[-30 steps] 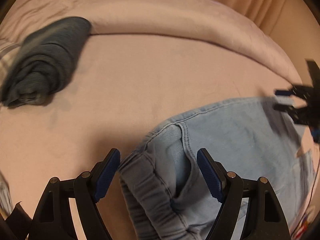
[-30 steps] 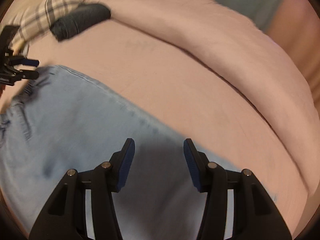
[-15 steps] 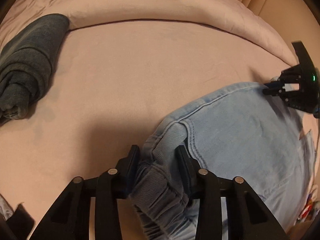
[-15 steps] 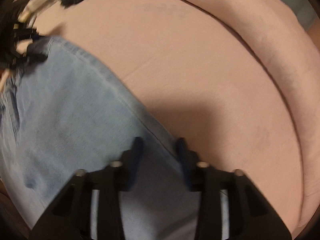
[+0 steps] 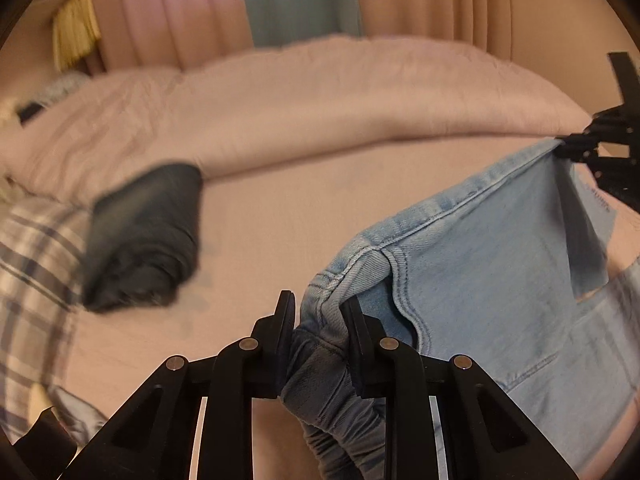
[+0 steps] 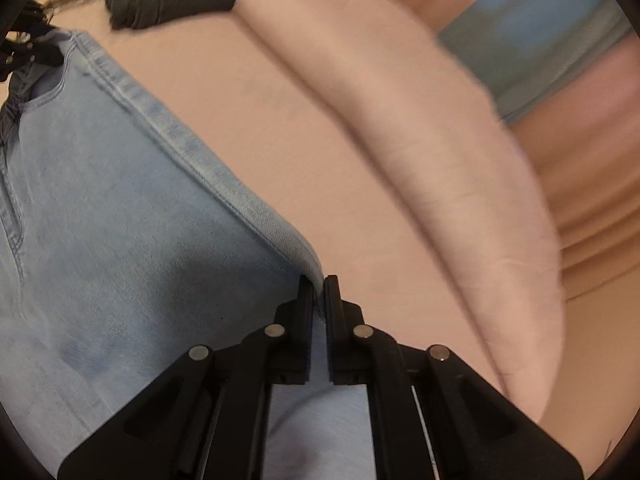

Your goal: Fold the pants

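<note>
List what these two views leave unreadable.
- Jeans: legs and hems cut off by the lower edges, both views.
- Printed label, left view: blurred and too small.
- Dark bundle: motion blur hides what it is.
- Plaid cloth: cut off by the left edge.

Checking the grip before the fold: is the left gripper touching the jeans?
Touching. The left wrist view shows the left gripper closing, both fingers pressing the jeans waistband.

L hand-held gripper (image 5: 318,320) closing on jeans (image 5: 500,280) waistband, pink bed (image 5: 300,208)
</note>
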### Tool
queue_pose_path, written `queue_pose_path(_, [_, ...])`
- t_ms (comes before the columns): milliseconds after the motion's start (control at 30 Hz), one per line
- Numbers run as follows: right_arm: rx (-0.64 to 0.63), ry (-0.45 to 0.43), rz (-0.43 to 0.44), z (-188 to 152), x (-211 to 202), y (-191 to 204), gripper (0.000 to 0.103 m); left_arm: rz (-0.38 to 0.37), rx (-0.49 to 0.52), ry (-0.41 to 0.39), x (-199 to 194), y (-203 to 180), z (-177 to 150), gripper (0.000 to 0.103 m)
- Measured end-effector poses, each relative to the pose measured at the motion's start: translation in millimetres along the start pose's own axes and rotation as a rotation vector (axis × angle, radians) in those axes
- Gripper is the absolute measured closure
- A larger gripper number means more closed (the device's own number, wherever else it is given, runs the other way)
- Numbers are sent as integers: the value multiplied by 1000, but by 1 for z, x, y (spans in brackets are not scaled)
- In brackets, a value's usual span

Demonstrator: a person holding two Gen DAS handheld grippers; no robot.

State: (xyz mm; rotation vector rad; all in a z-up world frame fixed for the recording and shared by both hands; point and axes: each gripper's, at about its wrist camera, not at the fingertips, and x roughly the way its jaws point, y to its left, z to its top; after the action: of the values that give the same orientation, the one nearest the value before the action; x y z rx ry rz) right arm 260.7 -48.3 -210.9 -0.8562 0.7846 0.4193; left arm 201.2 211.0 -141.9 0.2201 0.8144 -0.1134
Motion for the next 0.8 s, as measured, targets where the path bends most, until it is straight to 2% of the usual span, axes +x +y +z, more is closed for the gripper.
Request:
queue_pose_path(100, [-33,-120,-90,-11,-56,9,98,85,91,-69,-36,-14,-18,79])
queue_pose_path(167, [-75,-173,-124,-24,-85,18,98,107,147,-100,-56,-20,-41,79])
queue_pose_path(233, [-140,-230,-128,-51,-118,35,98,82,164,-108,-70,-24,-61,79])
queue_pose_path(267, [-155,-233,-123,-57,-121,35,98,66,173,-120,-79,-28,-76,79])
queue_pose_path(367, [-219,-250,-74,-107,-155,67,98,40,191,-141,-92,-39,-112,79])
queue_pose_path(400, [-227,-249,-58,-111,-155,60,98,42,194,-138,-94,-43,-124,79])
queue_pose_path(500, [-233,-243,17,-140,-175,87,98,41,171,-118,-97,-53,-153,80])
queue_pose_path(633, [-261,-208,76,-155,-164,110,98,31,103,-94,-96,-54,-170,81])
queue_pose_path(800, [-310,-143,146,-164,-154,141,97,30,93,-134,-110,-58,-181,81])
